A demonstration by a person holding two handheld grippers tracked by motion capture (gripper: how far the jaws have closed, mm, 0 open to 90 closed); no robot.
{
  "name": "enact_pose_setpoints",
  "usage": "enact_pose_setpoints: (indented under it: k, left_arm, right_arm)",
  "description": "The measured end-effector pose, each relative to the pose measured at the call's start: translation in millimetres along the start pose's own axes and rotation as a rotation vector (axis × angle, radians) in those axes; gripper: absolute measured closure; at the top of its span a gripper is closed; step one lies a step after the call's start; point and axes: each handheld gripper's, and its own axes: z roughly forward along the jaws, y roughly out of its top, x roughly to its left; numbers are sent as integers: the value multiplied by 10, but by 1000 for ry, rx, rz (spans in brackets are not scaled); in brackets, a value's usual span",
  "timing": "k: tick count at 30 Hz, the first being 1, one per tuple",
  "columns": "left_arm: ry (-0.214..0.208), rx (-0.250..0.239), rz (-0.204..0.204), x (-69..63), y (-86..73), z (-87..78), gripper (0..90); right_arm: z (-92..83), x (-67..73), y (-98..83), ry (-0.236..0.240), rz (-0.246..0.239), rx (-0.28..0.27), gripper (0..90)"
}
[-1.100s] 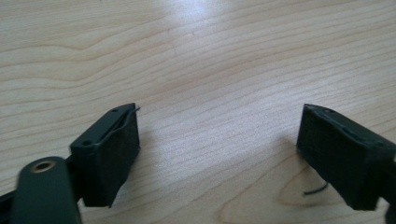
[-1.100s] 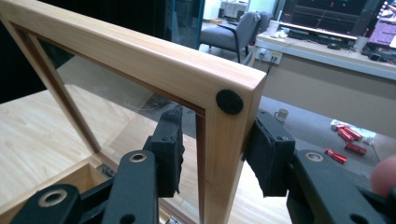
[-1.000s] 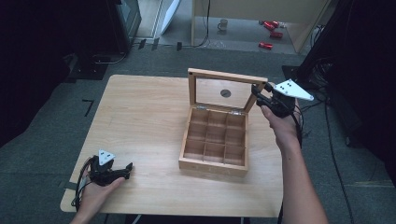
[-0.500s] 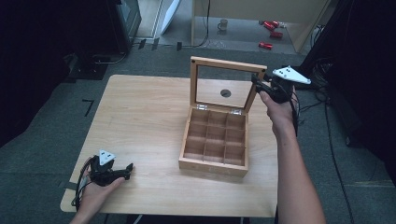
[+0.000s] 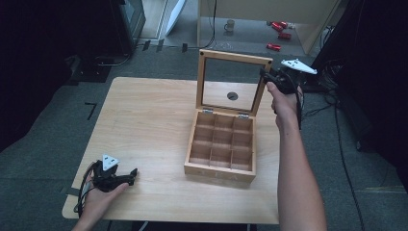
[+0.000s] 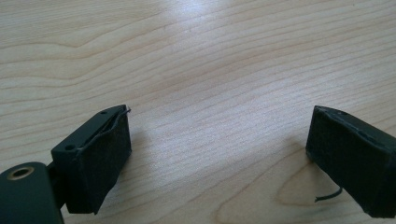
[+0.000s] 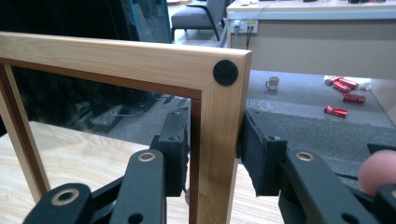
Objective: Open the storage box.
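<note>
- High view: a light wooden box with nine square compartments [image 5: 221,147] sits right of centre on the pale wooden counter [image 5: 144,120]. Its wooden-framed glass lid [image 5: 233,82] stands upright at the far side, hinged to the box's rear edge.
- The right gripper [image 5: 266,76] meets the lid frame's right edge near the top corner. The left gripper [image 5: 132,174] rests on the counter's near left corner in the person's left hand [image 5: 98,195], well apart from the box.
- Left gripper view: the two black fingers [image 6: 100,158] stand spread wide over bare wood grain, with nothing between them.
- Right gripper view: the fingers [image 7: 261,154] have just been closing and now pinch the lid's upright frame rail from both sides, just below the corner bearing a round black felt pad [image 7: 225,73]. Beyond lie a grey floor [image 7: 299,112], a small mug [image 7: 271,83] and red objects [image 7: 343,91].
</note>
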Motion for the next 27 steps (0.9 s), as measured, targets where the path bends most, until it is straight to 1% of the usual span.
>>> enact_pose_setpoints:
  k: [5, 13, 16, 18, 21, 23, 27]
  left_arm:
    - [-1, -1, 2, -1, 0, 0, 69]
    - [-5, -2, 2, -8, 1, 3, 69]
    - [-6, -2, 3, -8, 1, 3, 69]
    - [-6, -2, 3, -8, 1, 3, 69]
    - [-6, -2, 4, -8, 1, 3, 69]
    - [-7, -2, 5, -8, 1, 3, 69]
    - [-8, -2, 7, -8, 2, 3, 69]
  right_arm:
    - [66, -36, 5, -2, 17, 4, 659]
    - [169, -104, 8, 16, 42, 12, 663]
    - [197, -85, 21, 26, 36, 16, 663]
    - [219, -58, 37, 19, 34, 26, 661]
    - [246, -52, 38, 10, 48, 29, 661]
    - [287, -70, 32, 9, 72, 29, 662]
    - [316, -80, 45, 9, 76, 41, 661]
